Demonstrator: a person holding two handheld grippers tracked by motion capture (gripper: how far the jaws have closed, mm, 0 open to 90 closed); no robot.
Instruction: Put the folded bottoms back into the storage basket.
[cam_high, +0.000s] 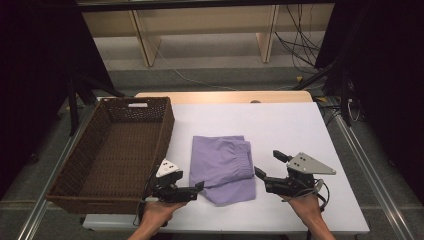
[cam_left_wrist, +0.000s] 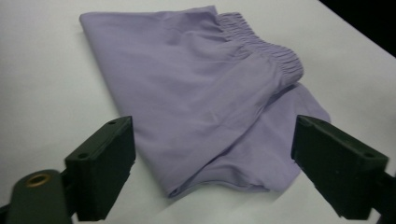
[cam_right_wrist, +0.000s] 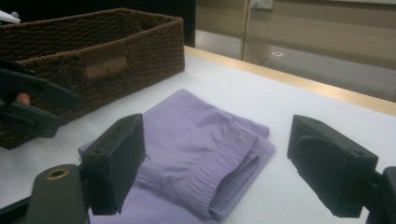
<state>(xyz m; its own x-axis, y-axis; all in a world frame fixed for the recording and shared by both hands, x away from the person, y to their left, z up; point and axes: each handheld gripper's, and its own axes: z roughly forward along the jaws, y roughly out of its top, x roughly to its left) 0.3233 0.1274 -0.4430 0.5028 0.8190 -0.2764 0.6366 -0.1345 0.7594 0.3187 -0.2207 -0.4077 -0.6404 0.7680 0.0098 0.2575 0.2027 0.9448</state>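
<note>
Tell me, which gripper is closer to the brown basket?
Left. The left gripper sits just beside the basket; the right gripper is beyond the purple cloth.

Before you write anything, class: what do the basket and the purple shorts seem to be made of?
Basket: woven wicker or rattan, dark brown and matte; the plaited strands show on its walls. Purple shorts: soft, thin woven or knit cloth, matte; it folds flat, and the gathered waistband looks elastic.

One folded lilac garment (cam_high: 222, 167), one wicker basket (cam_high: 115, 150) (brown), two claws
</note>
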